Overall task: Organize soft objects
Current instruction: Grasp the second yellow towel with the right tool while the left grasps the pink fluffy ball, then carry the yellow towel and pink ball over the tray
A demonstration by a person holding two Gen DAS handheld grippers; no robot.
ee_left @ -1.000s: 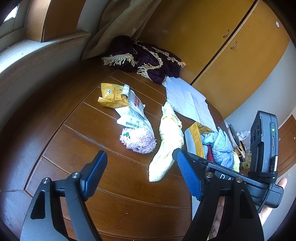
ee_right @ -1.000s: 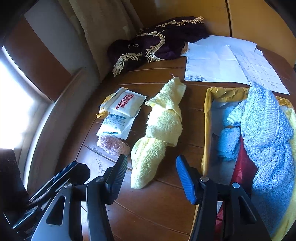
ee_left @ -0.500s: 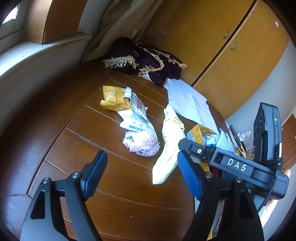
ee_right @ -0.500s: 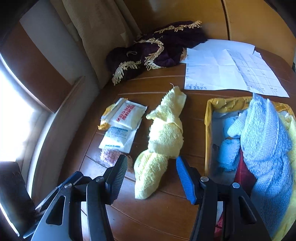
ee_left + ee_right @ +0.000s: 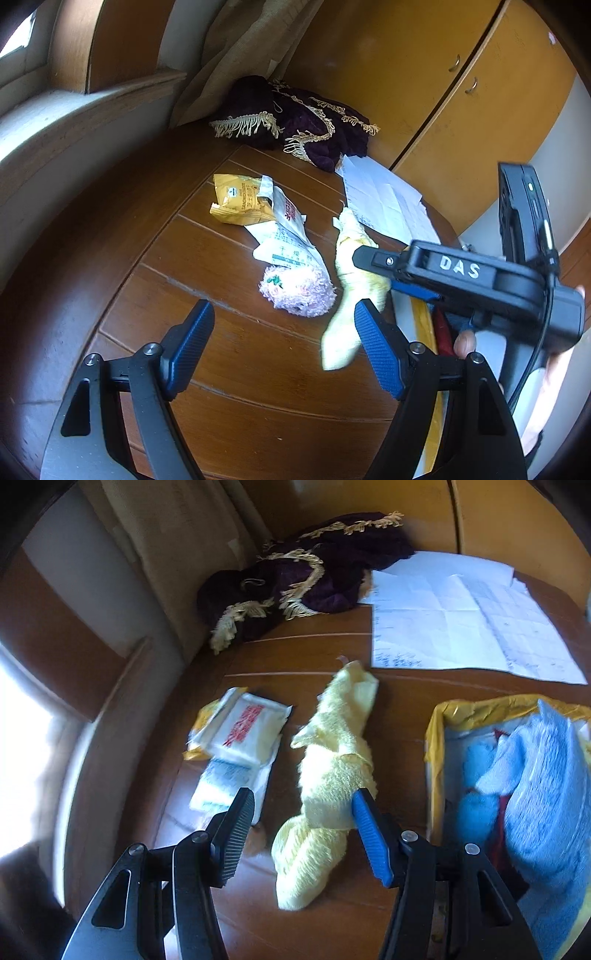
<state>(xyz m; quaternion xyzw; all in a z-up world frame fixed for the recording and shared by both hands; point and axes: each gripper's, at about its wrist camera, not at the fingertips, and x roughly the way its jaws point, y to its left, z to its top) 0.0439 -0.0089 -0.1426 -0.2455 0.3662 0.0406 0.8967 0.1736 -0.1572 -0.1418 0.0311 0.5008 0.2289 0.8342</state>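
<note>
A long yellow towel (image 5: 328, 782) lies twisted on the wooden table (image 5: 402, 698); in the left wrist view the same yellow towel (image 5: 345, 295) runs beside a fluffy pink ball (image 5: 297, 288). My right gripper (image 5: 303, 830) is open and straddles the towel's middle, its blue pad against the towel's right side. The right gripper (image 5: 373, 264) also shows in the left wrist view, over the towel. My left gripper (image 5: 282, 343) stands open above bare wood, just short of the pink ball. A yellow box (image 5: 434, 746) at the right holds blue cloths (image 5: 543, 775).
Snack and tissue packets (image 5: 266, 214) lie left of the towel. A dark purple fringed cloth (image 5: 303, 579) sits at the back by a curtain. White papers (image 5: 458, 620) lie at the back right. A wooden window ledge (image 5: 74, 122) borders the table's left.
The right gripper has moved forward and down until its open fingers flank the yellow towel. The left gripper has edged closer to the pink ball. Neither has closed.
</note>
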